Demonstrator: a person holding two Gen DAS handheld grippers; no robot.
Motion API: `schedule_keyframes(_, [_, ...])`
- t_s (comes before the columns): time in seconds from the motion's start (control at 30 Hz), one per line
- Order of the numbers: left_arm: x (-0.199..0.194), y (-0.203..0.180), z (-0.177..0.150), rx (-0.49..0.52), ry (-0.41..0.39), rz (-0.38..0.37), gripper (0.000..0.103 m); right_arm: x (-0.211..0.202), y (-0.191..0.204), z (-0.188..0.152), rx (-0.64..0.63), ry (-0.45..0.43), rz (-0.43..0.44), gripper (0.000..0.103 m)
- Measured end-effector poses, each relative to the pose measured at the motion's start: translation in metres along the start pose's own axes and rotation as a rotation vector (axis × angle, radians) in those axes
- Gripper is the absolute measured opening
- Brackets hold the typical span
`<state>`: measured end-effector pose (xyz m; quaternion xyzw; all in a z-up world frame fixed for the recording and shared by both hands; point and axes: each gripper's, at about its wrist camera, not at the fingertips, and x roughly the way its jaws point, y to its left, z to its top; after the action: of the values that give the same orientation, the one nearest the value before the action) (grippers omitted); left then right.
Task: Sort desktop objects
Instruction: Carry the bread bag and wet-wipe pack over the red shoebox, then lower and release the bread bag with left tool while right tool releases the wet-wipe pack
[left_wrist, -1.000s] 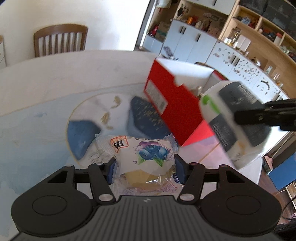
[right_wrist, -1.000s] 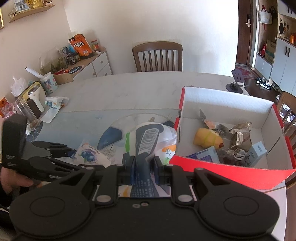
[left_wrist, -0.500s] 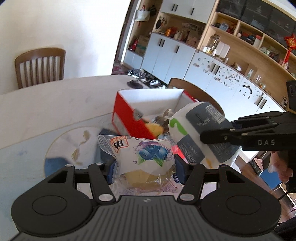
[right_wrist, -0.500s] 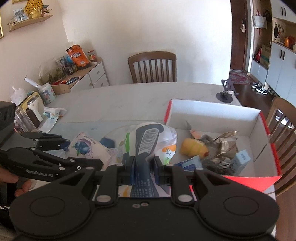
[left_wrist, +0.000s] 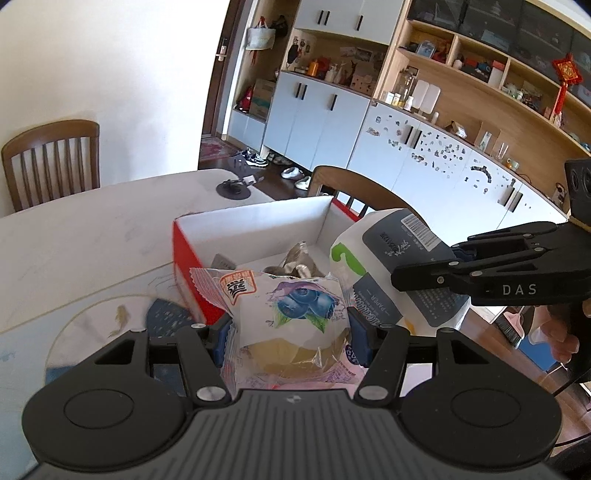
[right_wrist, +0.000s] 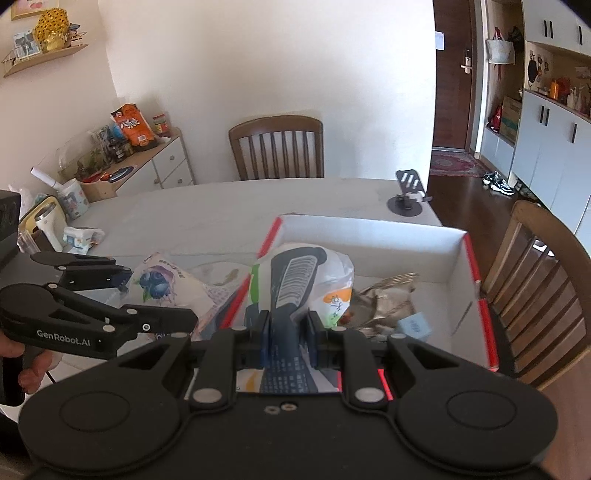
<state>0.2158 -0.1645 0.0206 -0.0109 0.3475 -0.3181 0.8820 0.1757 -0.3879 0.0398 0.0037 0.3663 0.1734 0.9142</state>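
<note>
My left gripper (left_wrist: 291, 332) is shut on a blueberry snack packet (left_wrist: 291, 314), held above the near edge of the red-and-white cardboard box (left_wrist: 255, 225). My right gripper (right_wrist: 288, 328) is shut on a white tissue pack (right_wrist: 299, 277) with a dark label, held over the box's near left corner (right_wrist: 458, 266). The tissue pack also shows in the left wrist view (left_wrist: 384, 266), and the snack packet in the right wrist view (right_wrist: 162, 284). The box holds crumpled foil wrappers (right_wrist: 388, 295) and a small blue pack (right_wrist: 413, 326).
A round glass mat (left_wrist: 92, 332) with blue and fish patterns lies on the white table (right_wrist: 221, 210). A black phone stand (right_wrist: 406, 199) sits at the far edge. Wooden chairs (right_wrist: 277, 147) stand behind and to the right. A cup and wipes (right_wrist: 77, 236) sit at the left.
Both grippers have risen and moved toward the box with their packs; the box interior now shows more fully in both views.
</note>
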Motion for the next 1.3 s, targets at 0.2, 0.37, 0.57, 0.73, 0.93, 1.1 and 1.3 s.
schedule_keyframes(0.2, [0.028,-0.009,0.016,0.019,0.033,0.008,0.059,0.006,-0.028,0.008,-0.001,0.002,-0.024,0.018])
schedule_keyframes(0.37, [0.05,-0.01,0.023,0.027,0.075,0.023,0.059,0.019,-0.049,0.014,-0.012,0.007,-0.049,0.018])
schedule_keyframes(0.57, [0.079,-0.011,0.035,0.049,0.124,0.038,0.059,0.041,-0.066,0.023,-0.011,0.022,-0.057,0.018])
schedule_keyframes(0.73, [0.104,-0.012,0.04,0.06,0.169,0.056,0.059,0.059,-0.074,0.03,-0.017,0.039,-0.057,0.018])
schedule_keyframes(0.93, [0.127,-0.011,0.036,0.056,0.224,0.075,0.059,0.088,-0.087,0.033,0.008,0.087,-0.061,0.018])
schedule_keyframes(1.1, [0.138,-0.011,0.03,0.061,0.26,0.079,0.059,0.104,-0.088,0.031,-0.007,0.122,-0.044,0.018])
schedule_keyframes(1.3, [0.148,-0.01,0.027,0.067,0.294,0.087,0.059,0.119,-0.084,0.024,-0.055,0.162,-0.04,0.018])
